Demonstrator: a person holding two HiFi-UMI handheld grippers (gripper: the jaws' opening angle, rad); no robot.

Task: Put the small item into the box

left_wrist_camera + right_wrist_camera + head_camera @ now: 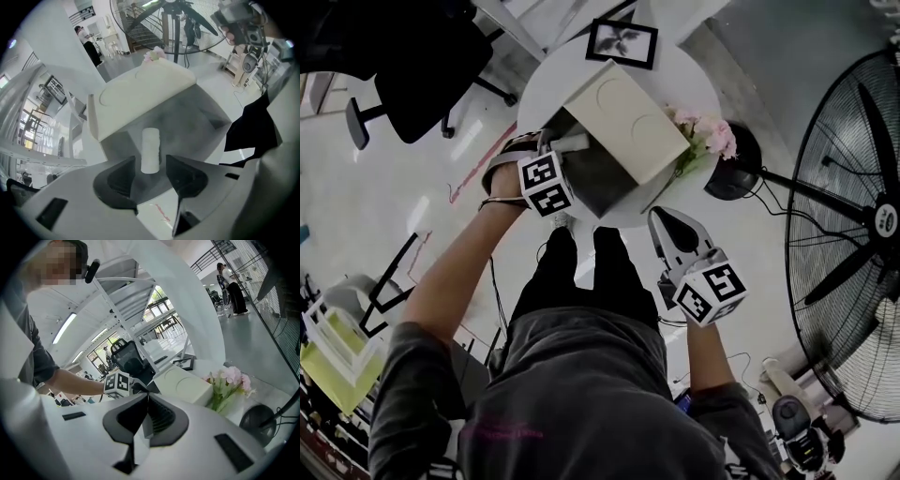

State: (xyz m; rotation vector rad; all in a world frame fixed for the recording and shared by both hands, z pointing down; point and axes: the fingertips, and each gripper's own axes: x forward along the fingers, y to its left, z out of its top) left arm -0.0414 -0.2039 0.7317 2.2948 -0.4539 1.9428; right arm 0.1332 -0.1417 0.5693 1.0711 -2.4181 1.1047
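In the head view, a round white surface [694, 70] holds a square grey box [600, 178] with smooth, dull walls. Its thick cream lid [628, 117] stands open and has two round shapes pressed into it. Beside the box are soft pink flowers [708, 131] and a black picture frame [622, 42] with a plant drawing in it. The left gripper [565, 145] points down into the box, and the right gripper [666, 217] hangs off the near edge of the surface. Each one has a cube with black and white square markers on it. The person's dark shirt has pink print that is too small to read. A big black wire fan [853, 234] stands on the floor. In the left gripper view, the jaws are wide apart. A small white round tube-shaped item [150, 147] stands upright between their tips, over the grey inside of the box. There is a gap on each side of it, so no pad touches it. In the right gripper view, the ridged black jaws are pressed together with nothing between them.
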